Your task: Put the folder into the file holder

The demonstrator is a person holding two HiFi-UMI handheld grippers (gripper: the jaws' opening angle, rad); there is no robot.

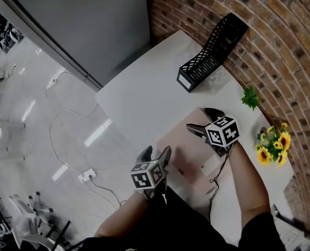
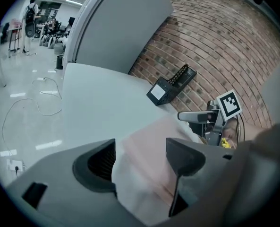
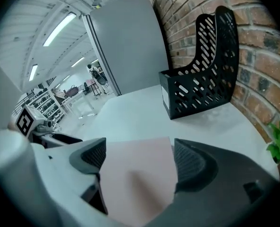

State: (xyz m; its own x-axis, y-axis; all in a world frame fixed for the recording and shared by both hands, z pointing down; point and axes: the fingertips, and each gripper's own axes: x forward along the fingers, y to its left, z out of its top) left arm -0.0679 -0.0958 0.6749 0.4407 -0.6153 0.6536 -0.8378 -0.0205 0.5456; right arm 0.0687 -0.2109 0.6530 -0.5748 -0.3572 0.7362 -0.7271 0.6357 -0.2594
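A pale pink folder (image 1: 182, 151) lay flat on the white surface (image 1: 139, 95) beneath the left gripper (image 1: 156, 153) and right gripper (image 1: 198, 119) — the fingers (image 3: 196, 162) of both spread apart, clamping nothing — while the black mesh file holder (image 1: 209, 54) stood well apart, against the brick wall (image 1: 280, 46).

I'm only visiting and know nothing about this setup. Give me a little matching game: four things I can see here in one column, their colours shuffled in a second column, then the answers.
Things:
1. file holder
2. folder
3. sunflowers
4. leafy sprig

Colours:
A. yellow
B. pale pink
C. green
D. black

Pairs: 1-D, 2-B, 3-A, 4-C
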